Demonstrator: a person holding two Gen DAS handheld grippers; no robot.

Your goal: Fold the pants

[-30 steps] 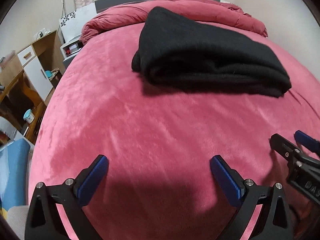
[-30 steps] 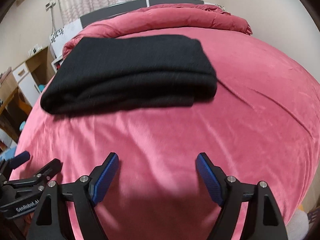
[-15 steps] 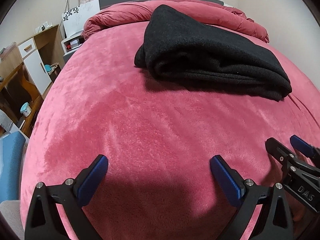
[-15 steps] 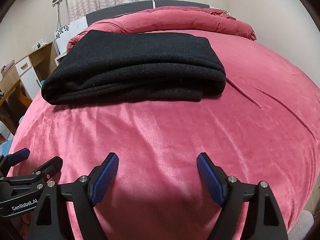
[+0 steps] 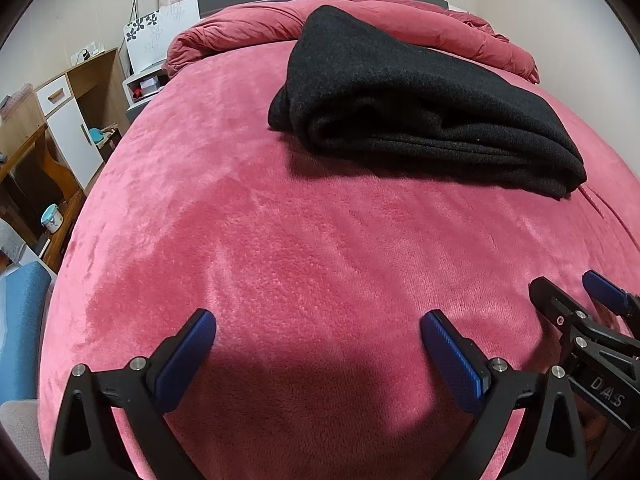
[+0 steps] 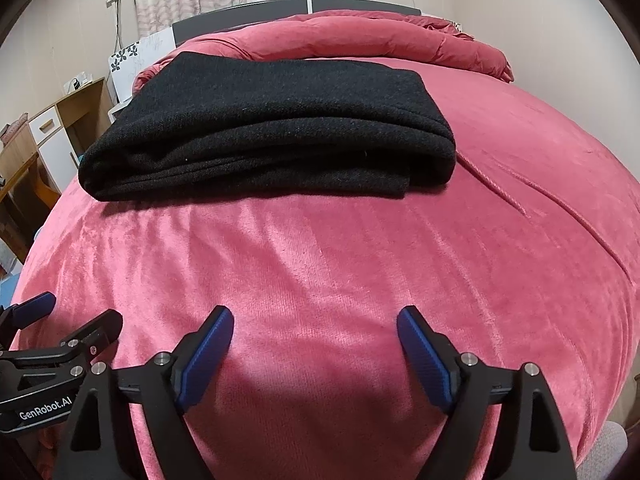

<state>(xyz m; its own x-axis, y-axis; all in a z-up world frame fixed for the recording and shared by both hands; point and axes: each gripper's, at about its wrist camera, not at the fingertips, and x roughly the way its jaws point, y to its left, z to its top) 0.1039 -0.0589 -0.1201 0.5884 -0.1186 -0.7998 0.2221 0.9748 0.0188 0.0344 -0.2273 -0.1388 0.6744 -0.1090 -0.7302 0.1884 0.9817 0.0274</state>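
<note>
The black pants (image 5: 420, 116) lie folded in a thick stack on the pink bed, with several layers showing along the near edge; they also show in the right wrist view (image 6: 272, 132). My left gripper (image 5: 318, 344) is open and empty, low over the bedspread well short of the pants. My right gripper (image 6: 314, 340) is open and empty too, just as far back. Each gripper shows in the other's view, the right one (image 5: 576, 304) at the right edge and the left one (image 6: 68, 320) at the left edge.
The pink plush bedspread (image 5: 320, 240) covers the bed, with a rolled pink duvet (image 6: 340, 36) by the dark headboard. A wooden desk and white cabinet (image 5: 60, 120) stand left of the bed. A blue seat (image 5: 20, 328) is at the near left.
Both grippers have dropped lower and drawn slightly toward the bed, so the pants look larger. Both stay open and the pants have not moved.
</note>
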